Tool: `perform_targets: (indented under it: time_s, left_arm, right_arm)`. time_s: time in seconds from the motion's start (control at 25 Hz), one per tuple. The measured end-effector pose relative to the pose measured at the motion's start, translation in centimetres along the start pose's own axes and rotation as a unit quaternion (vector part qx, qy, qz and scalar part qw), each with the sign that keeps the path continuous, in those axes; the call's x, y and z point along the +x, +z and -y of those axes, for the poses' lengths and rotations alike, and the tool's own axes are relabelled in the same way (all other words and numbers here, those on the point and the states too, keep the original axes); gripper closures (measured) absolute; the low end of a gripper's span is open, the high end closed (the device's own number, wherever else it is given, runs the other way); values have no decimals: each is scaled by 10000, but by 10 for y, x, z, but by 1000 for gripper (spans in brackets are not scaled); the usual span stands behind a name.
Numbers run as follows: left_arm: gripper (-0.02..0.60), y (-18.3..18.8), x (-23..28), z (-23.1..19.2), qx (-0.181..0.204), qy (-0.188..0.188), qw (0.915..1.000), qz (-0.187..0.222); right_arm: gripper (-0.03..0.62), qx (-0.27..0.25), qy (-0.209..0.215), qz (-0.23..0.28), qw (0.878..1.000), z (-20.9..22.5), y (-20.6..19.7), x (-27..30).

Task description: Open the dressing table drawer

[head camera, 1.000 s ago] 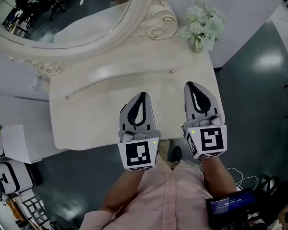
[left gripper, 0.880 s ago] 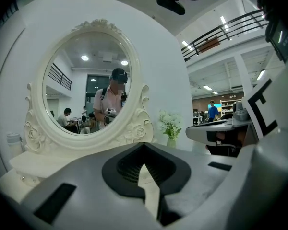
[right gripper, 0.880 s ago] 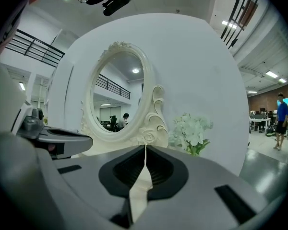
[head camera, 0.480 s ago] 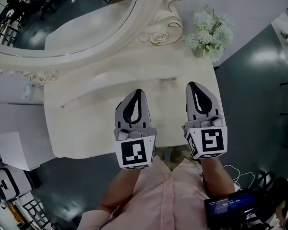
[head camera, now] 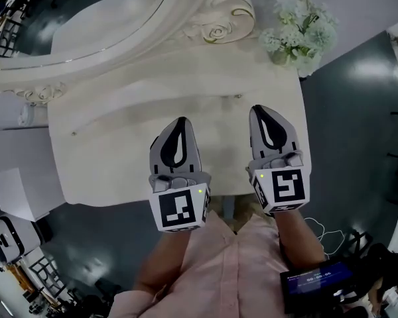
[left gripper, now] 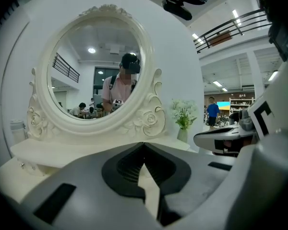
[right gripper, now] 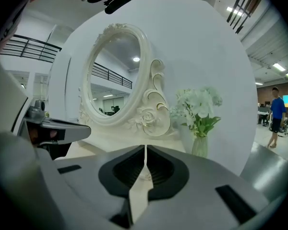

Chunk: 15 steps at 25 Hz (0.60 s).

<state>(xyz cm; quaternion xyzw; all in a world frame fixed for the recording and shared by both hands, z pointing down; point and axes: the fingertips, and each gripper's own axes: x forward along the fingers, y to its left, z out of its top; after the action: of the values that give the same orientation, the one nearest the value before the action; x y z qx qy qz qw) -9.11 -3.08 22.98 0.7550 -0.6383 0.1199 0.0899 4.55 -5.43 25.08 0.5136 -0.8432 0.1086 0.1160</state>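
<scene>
The cream dressing table (head camera: 106, 171) carries a raised curved tier with two small drawer knobs, one on the right (head camera: 237, 97) and one on the left (head camera: 73, 134). The drawer fronts look closed. My left gripper (head camera: 180, 120) hovers over the table top, shut and empty, pointing at the tier between the knobs. My right gripper (head camera: 259, 108) is shut and empty too, its tip just right of and below the right knob. In the left gripper view the shut left gripper (left gripper: 144, 144) faces the oval mirror (left gripper: 96, 66). The right gripper (right gripper: 145, 147) points at the mirror's carved base.
A vase of white flowers (head camera: 298, 25) stands at the table's back right corner, also visible as the flowers (right gripper: 199, 111). The big mirror (head camera: 86, 12) fills the back left. White equipment (head camera: 6, 240) sits on the floor at left, and a dark screen device (head camera: 315, 283) at lower right.
Both grippers have sunk slightly toward the table top, and the left one has drifted left away from the right knob. The head view has shifted. Both jaws stay shut.
</scene>
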Motion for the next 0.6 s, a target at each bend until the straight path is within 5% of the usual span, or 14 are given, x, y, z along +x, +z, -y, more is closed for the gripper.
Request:
perform_targets:
  time_s: [0.6]
  left_arm:
    - [560, -64, 16, -7, -178, 163, 9976, -641]
  right_arm:
    - [572, 239, 292, -866, 9955, -9, -86, 34]
